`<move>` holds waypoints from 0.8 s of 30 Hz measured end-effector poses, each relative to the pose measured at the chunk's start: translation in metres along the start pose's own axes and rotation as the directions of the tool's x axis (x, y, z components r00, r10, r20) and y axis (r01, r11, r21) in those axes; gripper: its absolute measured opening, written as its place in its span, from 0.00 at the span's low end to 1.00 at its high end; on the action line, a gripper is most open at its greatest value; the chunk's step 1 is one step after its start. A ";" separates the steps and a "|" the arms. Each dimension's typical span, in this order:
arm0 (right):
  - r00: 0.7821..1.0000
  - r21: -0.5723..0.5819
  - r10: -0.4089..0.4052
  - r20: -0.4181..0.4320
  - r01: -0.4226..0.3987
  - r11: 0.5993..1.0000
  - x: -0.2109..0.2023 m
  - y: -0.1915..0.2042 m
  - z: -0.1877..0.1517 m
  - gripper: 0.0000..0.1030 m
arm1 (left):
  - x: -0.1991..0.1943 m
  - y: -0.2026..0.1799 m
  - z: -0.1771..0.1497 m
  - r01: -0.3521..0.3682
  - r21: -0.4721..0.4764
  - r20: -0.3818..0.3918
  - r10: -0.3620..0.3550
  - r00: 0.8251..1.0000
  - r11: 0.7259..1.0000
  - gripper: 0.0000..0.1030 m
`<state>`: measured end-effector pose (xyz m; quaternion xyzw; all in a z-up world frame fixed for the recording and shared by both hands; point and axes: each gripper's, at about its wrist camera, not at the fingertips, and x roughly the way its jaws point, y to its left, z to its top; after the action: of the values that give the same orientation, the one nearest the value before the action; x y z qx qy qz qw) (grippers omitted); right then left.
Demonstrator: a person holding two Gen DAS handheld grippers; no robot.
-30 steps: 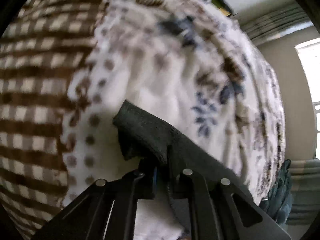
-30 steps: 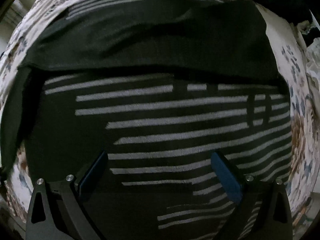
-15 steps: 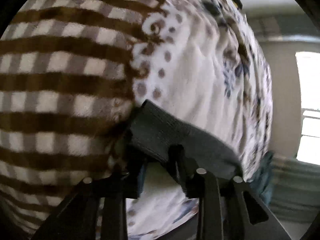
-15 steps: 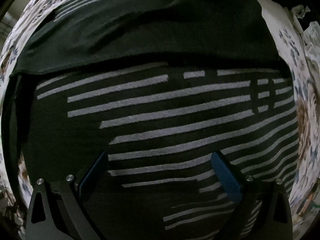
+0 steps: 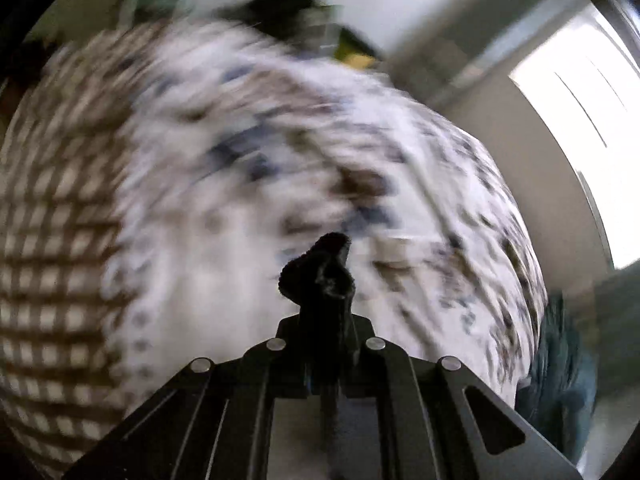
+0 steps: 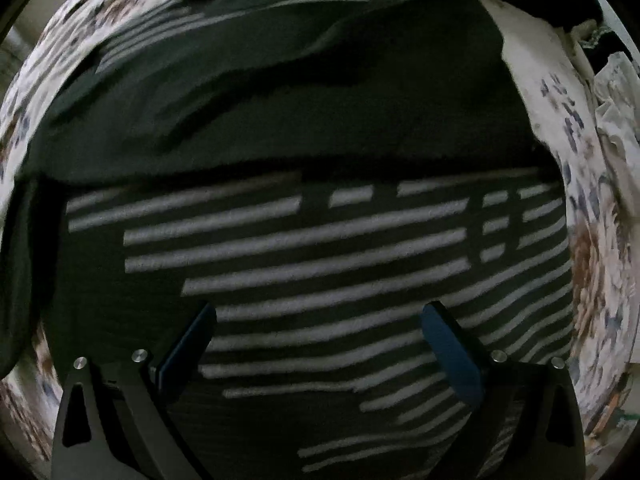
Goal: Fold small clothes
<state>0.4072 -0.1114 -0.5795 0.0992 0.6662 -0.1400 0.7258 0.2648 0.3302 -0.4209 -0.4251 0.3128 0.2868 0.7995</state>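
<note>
1. Since the earlier frame my left gripper [image 5: 324,320] has lifted; its jaws, just closing, now pinch a bunched black cloth edge [image 5: 320,276].
2. My right gripper [image 6: 320,344] hovers wide open, empty, above the striped black garment [image 6: 304,248].
3. The garment lies spread on the floral bedcover [image 6: 592,264], a plain flap folded across at 12 o'clock; I judge more folds remain.
4. I count one garment, two grippers.

Dark garment [image 6: 304,128] w/ pale horizontal stripes lies spread flat on the floral bedspread [image 6: 592,264], taking up most of the right wrist view. Its far part is folded over toward the near part, plain dark side up, w/ the fold edge running straight across the middle. In the left wrist view a bunched dark corner [image 5: 320,276] of cloth sticks up, pinched.
</note>
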 end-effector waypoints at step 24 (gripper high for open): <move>0.981 0.294 0.194 -0.017 -0.181 0.939 0.004 -0.274 0.110 1.00 | 0.041 -0.433 -0.443 0.717 0.603 -0.779 0.065 0.624 0.349 0.45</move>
<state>0.4192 -0.4060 -0.5615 0.2711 0.6424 -0.1643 0.6977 0.4915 -0.2477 -0.4306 -0.0679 0.5825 -0.2906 0.7561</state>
